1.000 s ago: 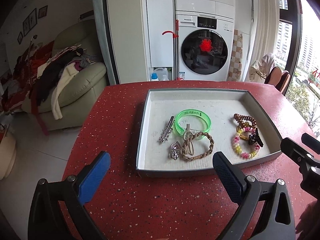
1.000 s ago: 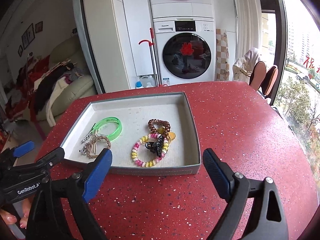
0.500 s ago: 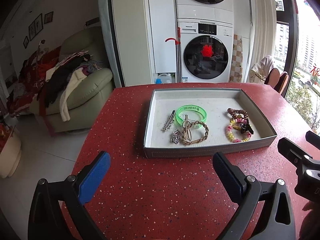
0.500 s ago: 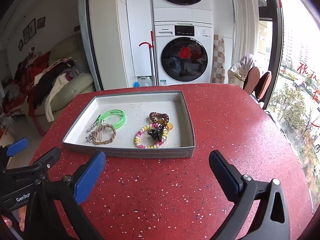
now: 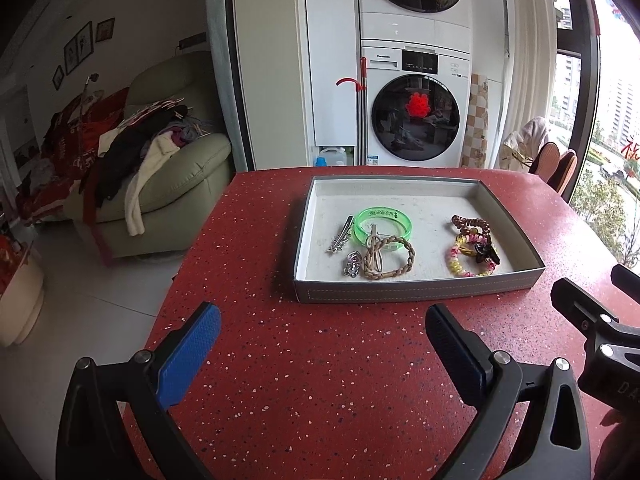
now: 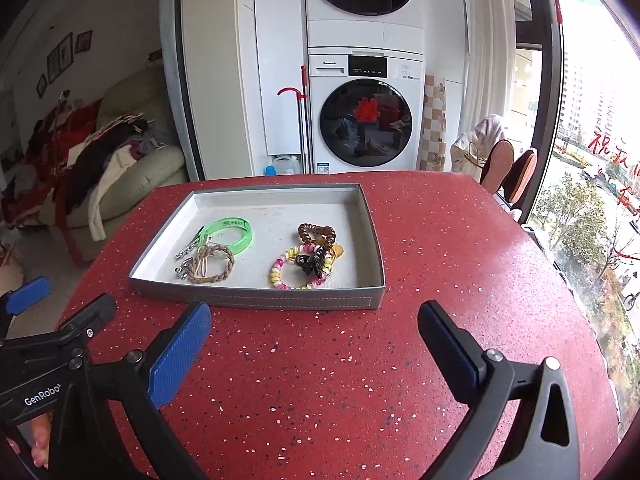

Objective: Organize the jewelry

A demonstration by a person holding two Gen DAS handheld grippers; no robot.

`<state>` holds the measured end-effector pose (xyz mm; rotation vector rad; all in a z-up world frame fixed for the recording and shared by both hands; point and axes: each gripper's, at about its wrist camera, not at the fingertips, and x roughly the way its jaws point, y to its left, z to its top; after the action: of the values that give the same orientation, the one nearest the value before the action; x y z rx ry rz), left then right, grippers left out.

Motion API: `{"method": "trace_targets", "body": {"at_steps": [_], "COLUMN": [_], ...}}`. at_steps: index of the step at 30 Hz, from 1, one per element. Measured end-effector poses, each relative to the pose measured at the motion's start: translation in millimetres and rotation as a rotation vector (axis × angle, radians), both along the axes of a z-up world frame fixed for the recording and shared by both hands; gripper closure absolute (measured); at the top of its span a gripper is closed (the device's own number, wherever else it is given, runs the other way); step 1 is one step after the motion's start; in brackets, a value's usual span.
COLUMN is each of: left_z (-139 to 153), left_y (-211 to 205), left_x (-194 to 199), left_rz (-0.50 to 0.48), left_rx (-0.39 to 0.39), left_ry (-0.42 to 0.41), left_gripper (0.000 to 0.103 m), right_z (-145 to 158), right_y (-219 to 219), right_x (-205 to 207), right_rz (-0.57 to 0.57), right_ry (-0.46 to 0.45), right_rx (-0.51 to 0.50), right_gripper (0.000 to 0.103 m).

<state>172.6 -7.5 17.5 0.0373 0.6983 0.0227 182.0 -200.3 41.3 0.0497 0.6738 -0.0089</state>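
Observation:
A grey tray [image 5: 416, 291] [image 6: 256, 300] sits on the red speckled table. It holds a green bangle [image 5: 382, 220] [image 6: 234, 230], a braided tan bracelet [image 5: 390, 262] [image 6: 212, 266], a silver hair clip [image 5: 340, 236], a small silver charm [image 5: 352, 266], a brown coil hair tie [image 5: 470, 224] [image 6: 316, 233], a pink and yellow bead bracelet [image 5: 460, 266] [image 6: 288, 276] and a black clip [image 5: 484, 252] [image 6: 312, 262]. My left gripper [image 5: 322, 324] is open and empty, short of the tray's near wall. My right gripper [image 6: 314, 322] is open and empty, also short of it.
The table [image 5: 320, 380] ends at the left with floor below. A sofa piled with clothes [image 5: 140, 168] stands left. Stacked washing machines [image 5: 414, 112] stand behind the table. Chairs [image 5: 552, 164] and a window are at the right. The right gripper's body [image 5: 592, 328] shows at the lower right.
Both grippers have pulled back from the tray and risen a little, so the tray looks smaller and farther. Both stay open. The jewelry has not moved.

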Motion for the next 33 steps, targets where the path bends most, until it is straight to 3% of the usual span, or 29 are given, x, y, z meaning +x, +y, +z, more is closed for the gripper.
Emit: {"method": "trace_targets", "body": {"at_steps": [33], "left_z": [1.5], "left_y": [3.2], "left_x": [-2.7], "left_rz": [0.008], "left_rx": [0.001], "left_ry": [-0.001], "left_gripper": [0.000], "right_z": [0.4], "right_y": [0.3], "right_x": [-0.6], "right_rz": [-0.001], "right_ry": [0.000], "right_rx": [-0.001], "right_gripper": [0.000]}}
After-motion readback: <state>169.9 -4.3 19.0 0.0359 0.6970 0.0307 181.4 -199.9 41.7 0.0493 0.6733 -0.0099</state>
